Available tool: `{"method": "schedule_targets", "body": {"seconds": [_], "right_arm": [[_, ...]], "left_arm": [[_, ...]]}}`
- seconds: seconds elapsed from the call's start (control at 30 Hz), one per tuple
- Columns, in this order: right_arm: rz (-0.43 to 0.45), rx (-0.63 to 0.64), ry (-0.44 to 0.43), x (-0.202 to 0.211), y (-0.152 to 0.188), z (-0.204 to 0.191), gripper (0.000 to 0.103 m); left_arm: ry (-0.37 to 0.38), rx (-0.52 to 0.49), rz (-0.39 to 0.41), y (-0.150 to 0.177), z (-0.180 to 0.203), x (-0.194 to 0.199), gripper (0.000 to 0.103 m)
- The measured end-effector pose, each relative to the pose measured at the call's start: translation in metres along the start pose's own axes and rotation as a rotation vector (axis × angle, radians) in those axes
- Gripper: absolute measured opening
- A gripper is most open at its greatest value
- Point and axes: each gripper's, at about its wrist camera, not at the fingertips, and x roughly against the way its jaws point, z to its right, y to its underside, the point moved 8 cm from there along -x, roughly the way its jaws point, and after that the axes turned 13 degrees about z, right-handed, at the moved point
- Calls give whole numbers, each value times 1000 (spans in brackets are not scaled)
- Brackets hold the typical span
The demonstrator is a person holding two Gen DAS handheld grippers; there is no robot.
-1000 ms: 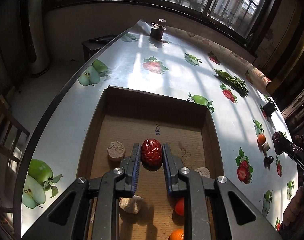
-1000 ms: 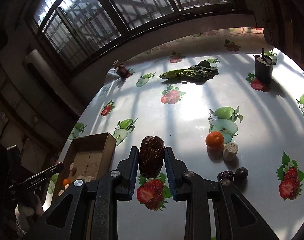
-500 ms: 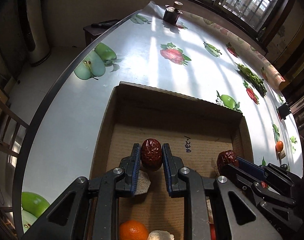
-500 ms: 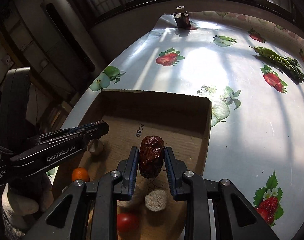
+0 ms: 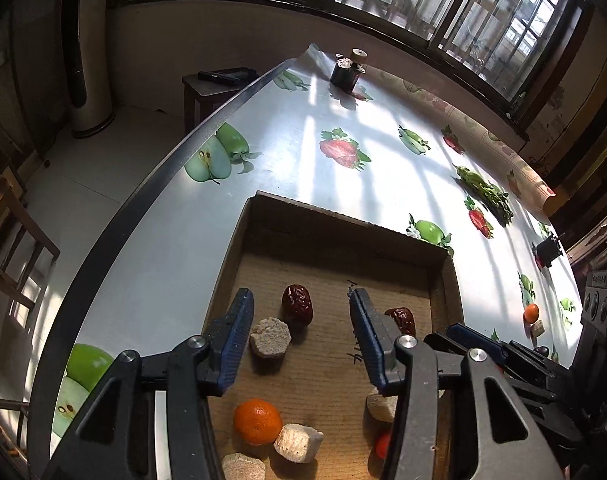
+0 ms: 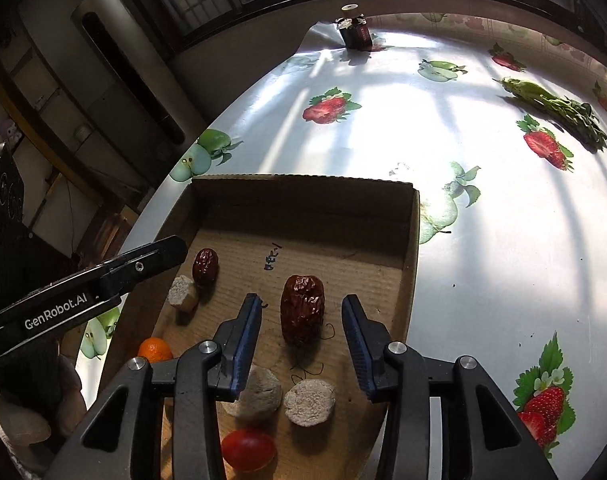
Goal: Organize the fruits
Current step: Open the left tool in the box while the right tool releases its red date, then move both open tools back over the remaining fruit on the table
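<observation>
A shallow cardboard box (image 5: 343, 228) (image 6: 411, 248) lies on the fruit-print tablecloth. My left gripper (image 5: 299, 312) is open over the box, with a red date (image 5: 298, 310) lying on the box floor between its fingers. My right gripper (image 6: 301, 322) is open too, and a second red date (image 6: 302, 310) lies between its fingers. That date shows in the left wrist view (image 5: 401, 319) and the first date shows in the right wrist view (image 6: 205, 266). The box also holds a mandarin (image 5: 257, 421) (image 6: 154, 350), a small tomato (image 6: 248, 450) and several beige chunks (image 5: 270, 337) (image 6: 309, 402).
On the table outside the box at the far right lie a mandarin (image 5: 531, 313) and a beige chunk (image 5: 538, 328). A bundle of greens (image 5: 485, 192) (image 6: 555, 106) lies further back. A dark jar (image 5: 347, 72) (image 6: 355, 32) stands at the far end. The table edge runs along the left.
Both grippers have opened and let go of their dates, which now lie on the box floor. The right gripper came from the open table to the box over the last second.
</observation>
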Motion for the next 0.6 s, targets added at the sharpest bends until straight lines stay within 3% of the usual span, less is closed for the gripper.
{"method": "schedule_targets", "body": {"seconds": [0.13, 0.37, 0.6], "right_arm": [[59, -78, 10, 41, 4, 13, 57], [213, -148, 120, 126, 28, 50, 68], [244, -143, 182, 159, 59, 70, 69]], "left_arm": [[-44, -14, 119, 2, 15, 44, 83], [-33, -43, 194, 35, 56, 81, 84], [-55, -142, 200, 59, 92, 92, 84]]}}
